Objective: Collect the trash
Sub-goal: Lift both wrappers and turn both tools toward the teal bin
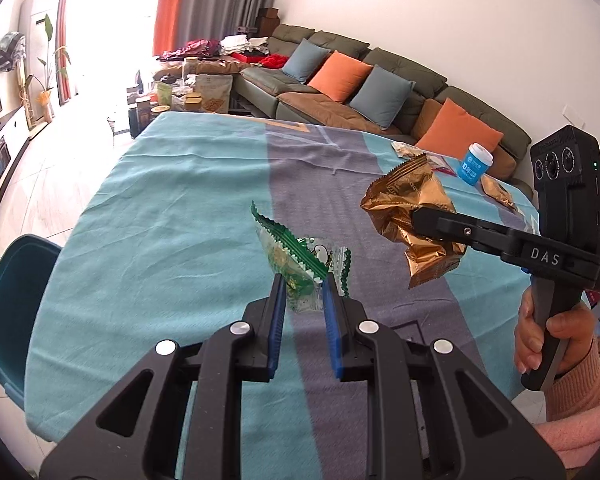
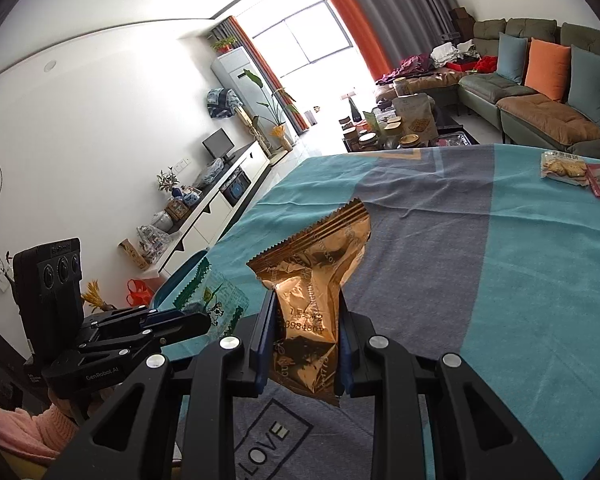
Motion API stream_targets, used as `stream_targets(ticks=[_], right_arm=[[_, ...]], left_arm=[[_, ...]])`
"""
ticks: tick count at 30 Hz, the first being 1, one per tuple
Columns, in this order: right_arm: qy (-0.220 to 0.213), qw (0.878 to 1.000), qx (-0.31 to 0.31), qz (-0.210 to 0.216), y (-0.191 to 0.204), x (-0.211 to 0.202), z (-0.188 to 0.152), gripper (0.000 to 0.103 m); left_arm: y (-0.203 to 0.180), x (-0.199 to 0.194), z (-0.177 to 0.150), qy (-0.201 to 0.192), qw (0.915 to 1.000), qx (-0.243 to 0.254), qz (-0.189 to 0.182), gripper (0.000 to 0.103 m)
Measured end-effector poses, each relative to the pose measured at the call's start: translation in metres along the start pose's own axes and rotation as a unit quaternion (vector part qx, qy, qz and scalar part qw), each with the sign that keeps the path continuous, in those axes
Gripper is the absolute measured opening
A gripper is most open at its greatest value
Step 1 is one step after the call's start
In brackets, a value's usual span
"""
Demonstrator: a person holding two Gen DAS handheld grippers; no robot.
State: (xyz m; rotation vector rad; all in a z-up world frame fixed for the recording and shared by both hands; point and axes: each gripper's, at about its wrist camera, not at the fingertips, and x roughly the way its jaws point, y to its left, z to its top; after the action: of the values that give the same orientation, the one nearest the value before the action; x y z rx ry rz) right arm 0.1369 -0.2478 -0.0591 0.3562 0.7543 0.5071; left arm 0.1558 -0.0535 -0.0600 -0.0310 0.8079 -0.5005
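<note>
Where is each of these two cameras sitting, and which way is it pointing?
Left wrist view: sits on the left gripper, looking down its fingers at the green wrapper it holds, across the tablecloth toward the sofa; the person's right hand shows.
Right wrist view: sits on the right gripper, looking at its gold wrapper, toward the window; a pink sleeve shows.
Shared: both wrappers, both grippers, tablecloth, sofa.

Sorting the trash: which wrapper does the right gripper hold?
The crumpled gold foil wrapper, pinched in the right gripper; the left gripper holds the green-and-clear one.
</note>
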Motion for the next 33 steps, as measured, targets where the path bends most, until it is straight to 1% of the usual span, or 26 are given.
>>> stream_targets(ticks=[10,18,33], right_arm=[[0.009,1.0,-0.005,0.025,0.023,0.017,-0.004,0.025],[0.016,0.999,-0.011,0.035,0.042,0.028,-0.009,0.025],[0.024,0.999,-0.015,0.046,0.053,0.046,-0.009,0.025]], left_arm=[[0.019,-0.022,-0.015,-0.011,0.9996,-0.018,0.018,0.019],[0.029,-0.035,-0.02,-0.02,0.9991,-0.025,0.029,0.019],[0.056,-0.049,-0.026,-0.034,0.9966,-0.052,0.055,0.019]])
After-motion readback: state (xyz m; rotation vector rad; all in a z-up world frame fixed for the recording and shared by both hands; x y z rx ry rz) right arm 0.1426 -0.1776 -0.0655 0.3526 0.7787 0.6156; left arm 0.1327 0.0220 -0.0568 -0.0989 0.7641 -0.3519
